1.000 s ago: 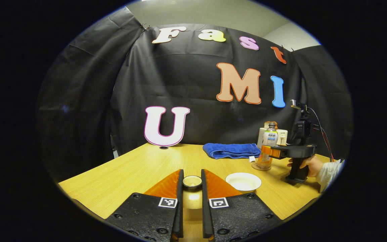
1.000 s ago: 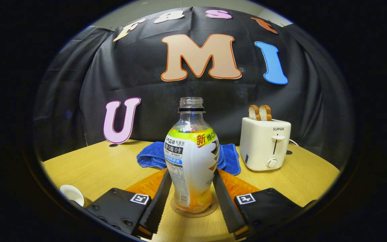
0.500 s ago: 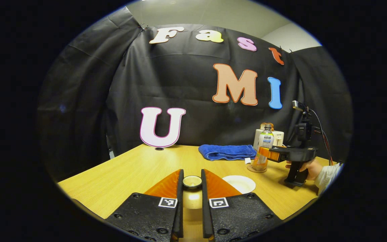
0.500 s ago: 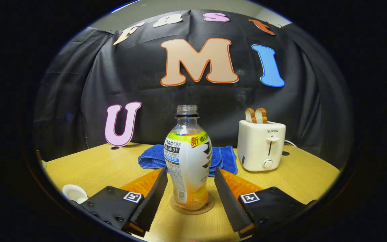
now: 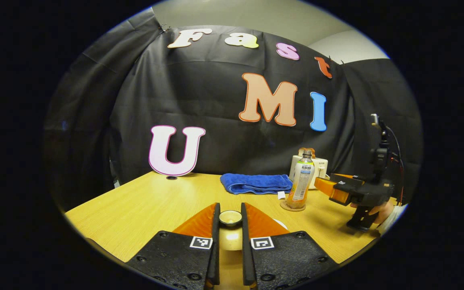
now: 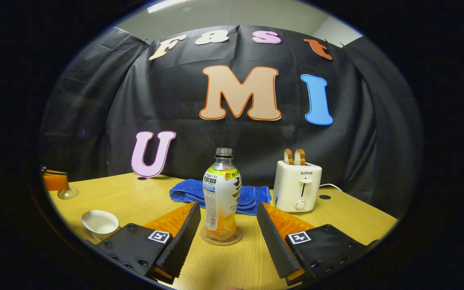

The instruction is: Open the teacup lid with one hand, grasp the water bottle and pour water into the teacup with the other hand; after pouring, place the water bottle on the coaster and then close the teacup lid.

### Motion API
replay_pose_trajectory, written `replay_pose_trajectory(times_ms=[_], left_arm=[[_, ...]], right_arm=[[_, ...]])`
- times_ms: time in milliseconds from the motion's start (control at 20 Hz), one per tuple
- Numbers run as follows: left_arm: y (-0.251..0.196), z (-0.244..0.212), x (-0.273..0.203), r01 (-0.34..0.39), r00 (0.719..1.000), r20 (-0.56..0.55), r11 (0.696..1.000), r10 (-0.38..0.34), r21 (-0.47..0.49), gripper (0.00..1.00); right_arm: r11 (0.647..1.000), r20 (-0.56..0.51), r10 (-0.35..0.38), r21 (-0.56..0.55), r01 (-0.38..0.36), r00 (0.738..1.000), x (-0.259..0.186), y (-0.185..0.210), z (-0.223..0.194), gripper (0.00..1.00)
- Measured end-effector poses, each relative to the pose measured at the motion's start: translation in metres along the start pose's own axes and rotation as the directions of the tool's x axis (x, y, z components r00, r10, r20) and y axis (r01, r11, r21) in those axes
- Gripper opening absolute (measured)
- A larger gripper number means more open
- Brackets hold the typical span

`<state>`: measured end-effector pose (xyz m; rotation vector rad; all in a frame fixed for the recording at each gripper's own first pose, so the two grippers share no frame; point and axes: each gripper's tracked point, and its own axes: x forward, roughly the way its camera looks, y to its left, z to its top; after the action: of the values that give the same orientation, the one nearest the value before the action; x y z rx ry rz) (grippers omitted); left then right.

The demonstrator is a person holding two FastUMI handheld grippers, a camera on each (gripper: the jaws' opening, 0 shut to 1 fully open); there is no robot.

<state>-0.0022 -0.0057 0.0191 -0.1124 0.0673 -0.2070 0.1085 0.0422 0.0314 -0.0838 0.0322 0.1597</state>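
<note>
White teacup (image 5: 279,222) is half hidden behind the left gripper (image 5: 230,219) clamping its lid (image 5: 230,217); the uncapped bottle (image 6: 221,194) stands on its coaster (image 6: 221,238) between the spread-apart right gripper (image 6: 226,219) fingers.

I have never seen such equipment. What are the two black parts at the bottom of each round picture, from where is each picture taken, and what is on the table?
There is no robot here: a person holds a hand-held two-finger gripper in each hand. A wide-angle camera rides on each gripper and looks forward along its two fingers, which are the black parts at the bottom.

In the left gripper view, the left gripper is shut on the teacup lid, pinching its knob. Farther right you see the other gripper and the hand holding it.

In the right gripper view, the right gripper is open, apart from the water bottle. The bottle has no cap and stands upright on a round coaster.

The wooden table also carries a white teacup, a folded blue towel, and a white toaster with two slices of bread.
</note>
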Motion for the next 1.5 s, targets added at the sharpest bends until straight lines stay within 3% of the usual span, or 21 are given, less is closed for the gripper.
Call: replay_pose_trajectory(times_ms=[150,250,300,550,600,750,800,850,1500], left_arm=[[-0.007,-0.006,0.01,0.016,1.0,-0.022,1.0,-0.016,-0.006,0.2],[-0.011,-0.007,0.017,0.024,0.999,-0.029,1.0,-0.024,0.0,0.2],[-0.013,-0.008,0.021,0.028,0.999,-0.032,1.0,-0.027,0.003,0.2],[-0.029,-0.021,0.038,0.052,0.996,-0.069,0.998,-0.05,0.021,0.2],[-0.033,-0.023,0.04,0.057,0.996,-0.074,0.998,-0.055,0.025,0.2],[-0.042,-0.031,0.046,0.07,0.993,-0.093,0.997,-0.067,0.028,0.2],[-0.045,-0.033,0.047,0.072,0.993,-0.099,0.997,-0.069,0.028,0.2],[-0.047,-0.036,0.048,0.074,0.992,-0.104,0.997,-0.071,0.029,0.2],[-0.058,-0.044,0.047,0.063,0.992,-0.112,0.994,-0.052,0.091,0.2]], right_arm=[[1.0,0.019,0.009,-0.015,-0.009,1.0,-0.016,-0.001,0.007,0.9],[1.0,0.027,0.01,-0.02,-0.01,1.0,-0.026,-0.001,0.008,0.85],[1.0,0.03,0.013,-0.017,-0.012,0.999,-0.03,-0.001,0.007,0.9],[1.0,0.013,0.018,-0.025,-0.018,1.0,-0.046,-0.002,-0.001,0.85],[0.999,0.013,0.015,-0.031,-0.015,1.0,-0.05,-0.004,-0.003,0.9],[0.999,0.007,0.016,-0.032,-0.016,1.0,-0.055,-0.004,-0.011,0.9],[0.999,0.001,0.019,-0.027,-0.019,1.0,-0.056,-0.003,-0.013,0.94],[0.999,-0.004,0.023,-0.022,-0.023,1.0,-0.056,-0.002,-0.016,0.9],[1.0,-0.028,0.021,-0.005,-0.021,0.999,-0.061,-0.013,-0.029,0.9]])
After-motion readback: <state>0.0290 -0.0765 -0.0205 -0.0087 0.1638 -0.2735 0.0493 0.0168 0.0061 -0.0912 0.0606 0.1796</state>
